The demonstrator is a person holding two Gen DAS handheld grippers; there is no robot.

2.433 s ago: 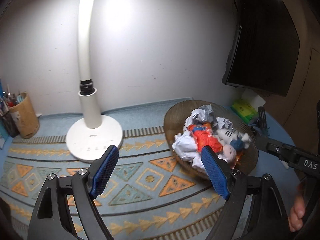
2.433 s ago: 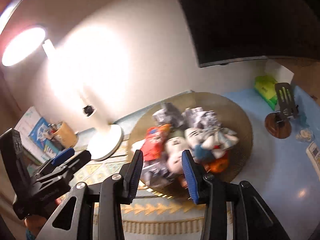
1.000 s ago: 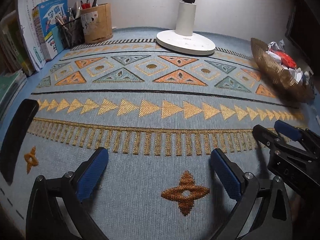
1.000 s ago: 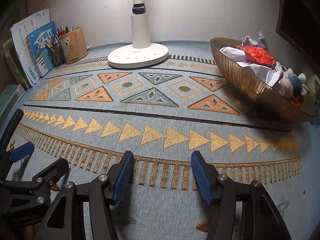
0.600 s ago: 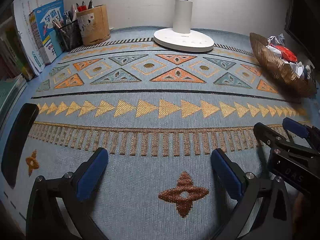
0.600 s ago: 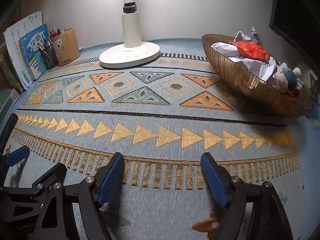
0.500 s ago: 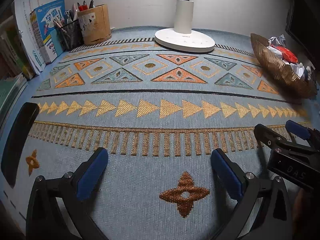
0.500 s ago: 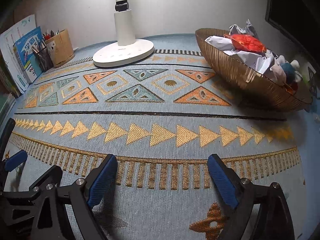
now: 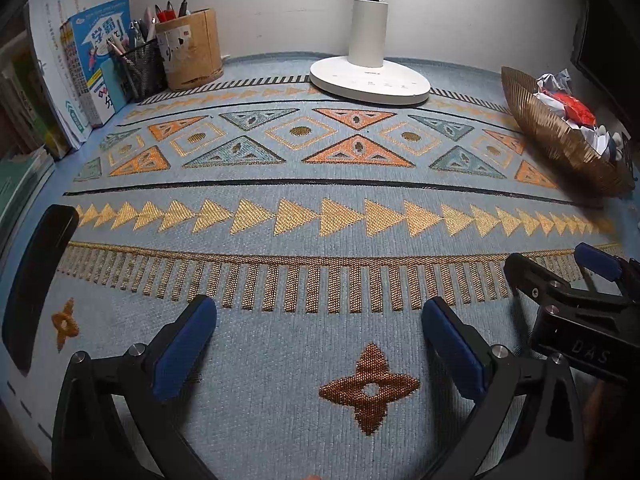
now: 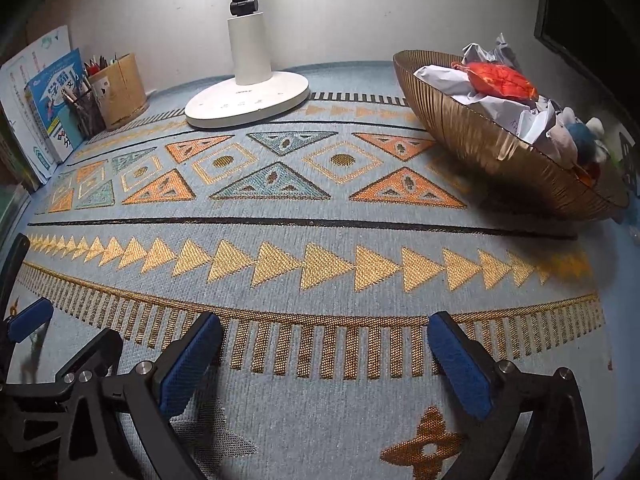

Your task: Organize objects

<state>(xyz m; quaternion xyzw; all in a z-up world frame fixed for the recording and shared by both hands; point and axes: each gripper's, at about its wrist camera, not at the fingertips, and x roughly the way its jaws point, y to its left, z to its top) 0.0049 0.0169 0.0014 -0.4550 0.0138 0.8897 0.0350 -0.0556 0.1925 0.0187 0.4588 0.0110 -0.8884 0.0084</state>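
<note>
A gold ribbed bowl [image 10: 488, 140] sits at the right on the patterned mat [image 10: 304, 216], filled with crumpled paper, a red pouch [image 10: 500, 76] and small plush toys [image 10: 580, 136]. It also shows in the left wrist view [image 9: 560, 140] at far right. My left gripper [image 9: 320, 344] is open and empty, low over the mat's near edge. My right gripper [image 10: 324, 360] is open and empty, also low over the near edge. Each gripper shows in the other's view, the right one [image 9: 568, 276] and the left one [image 10: 64, 344].
A white lamp base [image 9: 370, 80] stands at the back centre. Pen holders [image 9: 188, 54] and upright books [image 9: 92, 68] stand at the back left. A dark curved object [image 9: 36, 288] lies at the left edge. A dark monitor [image 10: 592, 12] hangs at the right.
Both grippers came down from over the bowl to the mat's near edge. The right gripper's jaws have opened wider in the last second. The left gripper has stayed open and nearly still.
</note>
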